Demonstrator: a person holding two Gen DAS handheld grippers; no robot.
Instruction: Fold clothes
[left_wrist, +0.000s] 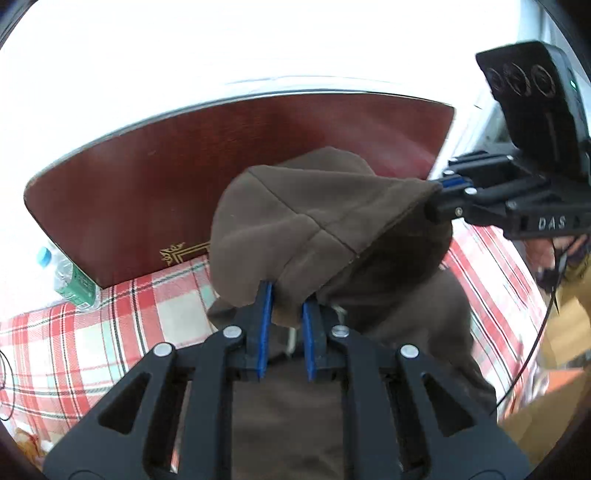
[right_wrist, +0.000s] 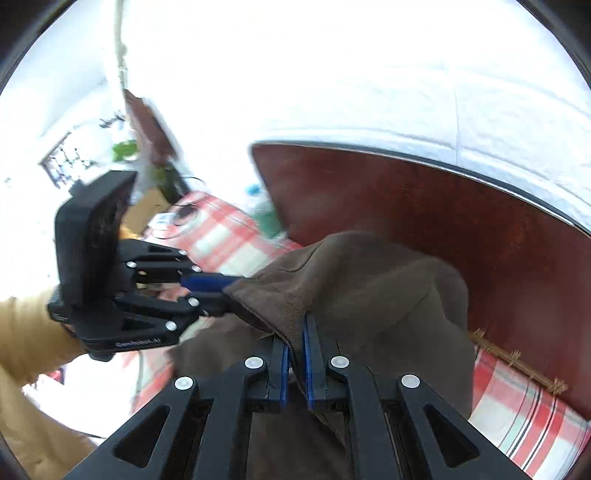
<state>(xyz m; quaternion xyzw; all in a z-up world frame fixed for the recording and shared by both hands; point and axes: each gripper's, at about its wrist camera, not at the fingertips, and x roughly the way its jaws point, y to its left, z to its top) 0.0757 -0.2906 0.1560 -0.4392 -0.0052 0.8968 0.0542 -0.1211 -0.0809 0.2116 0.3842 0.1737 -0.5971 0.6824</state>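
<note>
Brown hoodie (left_wrist: 317, 221), one, lifted over plaid bedsheet (left_wrist: 110, 325); left gripper (left_wrist: 287, 314), right gripper (right_wrist: 294, 341) each pinching hood edge.

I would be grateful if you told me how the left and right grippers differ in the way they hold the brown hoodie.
The left gripper pinches the brown hoodie on the hood's lower edge, nearer the checked bedspread; the right gripper grips the hood's opposite edge, nearer the wooden headboard. The left fingers stand slightly wider apart than the right fingers. Both are shut on fabric, holding the hood raised between them.
</note>
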